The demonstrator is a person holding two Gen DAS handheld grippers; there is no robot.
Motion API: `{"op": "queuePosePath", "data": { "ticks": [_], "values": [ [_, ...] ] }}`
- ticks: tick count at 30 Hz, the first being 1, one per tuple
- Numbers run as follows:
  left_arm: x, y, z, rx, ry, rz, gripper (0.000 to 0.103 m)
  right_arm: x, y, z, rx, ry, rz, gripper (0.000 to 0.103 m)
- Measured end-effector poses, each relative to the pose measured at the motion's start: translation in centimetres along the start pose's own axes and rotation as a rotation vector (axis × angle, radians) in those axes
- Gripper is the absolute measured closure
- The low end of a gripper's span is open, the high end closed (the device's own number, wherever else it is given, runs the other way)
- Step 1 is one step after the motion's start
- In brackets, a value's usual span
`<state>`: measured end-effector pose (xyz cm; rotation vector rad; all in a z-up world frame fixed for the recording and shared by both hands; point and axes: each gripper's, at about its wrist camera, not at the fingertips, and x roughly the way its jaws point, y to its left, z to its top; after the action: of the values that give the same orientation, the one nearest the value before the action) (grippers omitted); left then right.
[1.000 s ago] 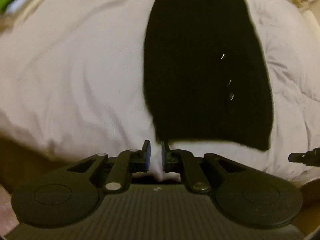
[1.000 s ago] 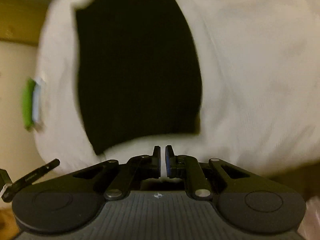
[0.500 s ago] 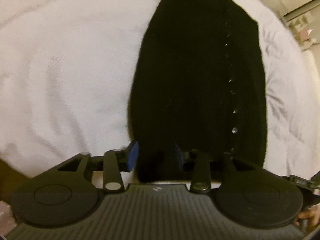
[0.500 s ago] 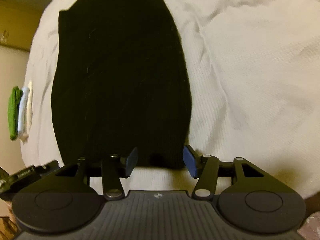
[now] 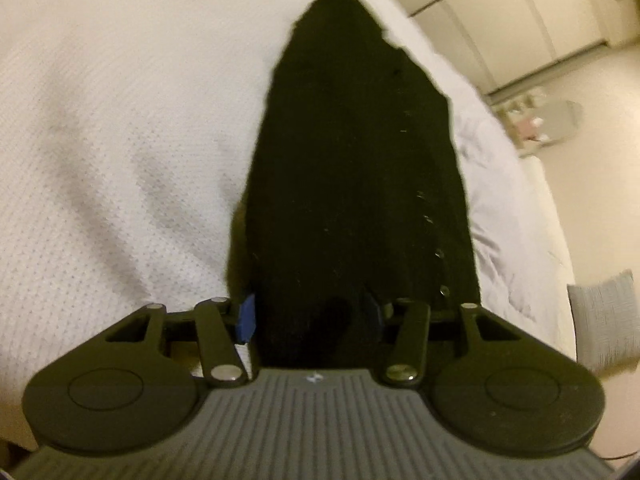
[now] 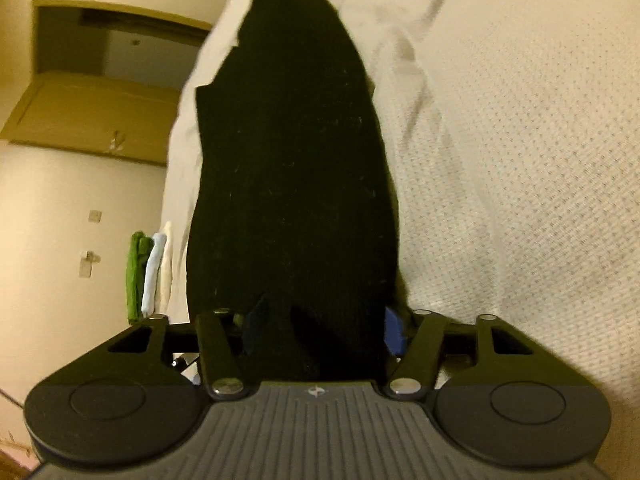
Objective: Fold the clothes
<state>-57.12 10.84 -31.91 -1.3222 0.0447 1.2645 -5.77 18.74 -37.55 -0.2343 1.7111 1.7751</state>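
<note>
A black buttoned garment [image 5: 352, 160] lies flat and lengthwise on the white bed cover [image 5: 120, 120], with its buttons [image 5: 426, 220] running down its right side. My left gripper [image 5: 309, 314] is low at the garment's near hem. Its jaws stand apart with the hem's left part between them. In the right wrist view the same garment [image 6: 292, 160] stretches away over the bed cover [image 6: 520, 160]. My right gripper [image 6: 325, 328] straddles the hem's right part and its jaws are closing, with cloth between the blue pads [image 6: 394, 330].
A small stack of folded green, blue and white clothes [image 6: 148, 272] sits at the bed's left edge. Pale closet doors [image 5: 500, 20], a low stand with small items [image 5: 540, 124] and a grey cushion [image 5: 604, 320] lie beyond the bed's right side.
Both grippers have dropped from above the bed to the garment's near hem. Their jaws went from shut to apart, and the hem now lies between them.
</note>
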Motion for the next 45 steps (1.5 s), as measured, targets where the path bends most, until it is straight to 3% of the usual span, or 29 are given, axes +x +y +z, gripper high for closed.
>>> {"op": "queuePosePath", "data": {
  "ticks": [2,5,7,14,17,20,23,25,27,29,30,31,34,37,39,40,42,45],
  "values": [
    [-0.1,0.1,-0.5,0.039,-0.020,0.002,0.094,-0.1,-0.4,-0.5,-0.005,-0.027,0.008,0.075],
    [-1.2,-0.7,-0.8,0.108,-0.080,0.001,0.095,-0.5,-0.6,-1.2,0.007,-0.072,0.036,0.086],
    [-2.3,-2.0,-1.1,0.217,-0.125,0.015,0.095,-1.0,0.6,-1.6,-0.031,-0.102,0.034,0.088],
    [-9.7,-6.3,-1.8,0.406,-0.234,0.028,0.096,-6.2,6.7,-4.5,-0.137,-0.215,0.039,0.092],
    [-11.3,-4.8,-3.8,0.390,-0.214,0.048,0.096,-6.9,6.6,-7.0,-0.118,-0.222,0.025,0.093],
    [-9.4,-1.9,-6.5,0.369,-0.155,0.161,0.095,-4.9,4.6,-9.6,-0.074,-0.186,-0.057,0.093],
    [-8.0,1.0,-8.1,0.280,-0.122,0.225,0.092,-3.4,2.1,-11.5,-0.013,-0.184,-0.118,0.092],
    [-9.3,-0.4,-8.9,0.315,-0.167,0.272,0.092,-3.5,2.8,-11.5,-0.017,-0.196,-0.153,0.088],
    [-10.5,-2.9,-10.0,0.425,-0.214,0.400,0.092,-4.2,5.6,-11.6,-0.144,-0.209,-0.276,0.082],
    [-11.5,-5.4,-11.2,0.544,-0.255,0.537,0.091,-4.8,8.8,-12.1,-0.291,-0.261,-0.435,0.068],
    [-11.7,-6.2,-11.8,0.576,-0.267,0.553,0.091,-5.1,10.3,-12.5,-0.356,-0.290,-0.496,0.067],
    [-12.0,-6.7,-12.1,0.578,-0.261,0.522,0.091,-5.2,11.4,-13.0,-0.407,-0.317,-0.510,0.066],
    [-12.0,-8.1,-13.0,0.585,-0.235,0.464,0.080,-4.0,13.4,-13.8,-0.505,-0.340,-0.478,0.036],
    [-7.6,-9.2,-13.6,0.615,-0.171,0.500,0.077,-0.9,14.2,-14.4,-0.574,-0.325,-0.475,0.035],
    [-5.3,-8.5,-14.6,0.607,-0.125,0.546,0.077,0.6,13.0,-15.3,-0.564,-0.281,-0.522,0.035],
    [-5.1,-8.2,-15.3,0.597,-0.106,0.560,0.077,1.4,12.4,-15.4,-0.555,-0.264,-0.540,0.033],
    [-5.1,-7.8,-16.9,0.570,-0.059,0.560,0.076,1.8,11.8,-16.3,-0.553,-0.231,-0.572,0.019],
    [-6.9,-8.3,-18.5,0.530,-0.051,0.521,0.075,1.1,11.9,-17.6,-0.541,-0.216,-0.580,0.017]
  ]
}}
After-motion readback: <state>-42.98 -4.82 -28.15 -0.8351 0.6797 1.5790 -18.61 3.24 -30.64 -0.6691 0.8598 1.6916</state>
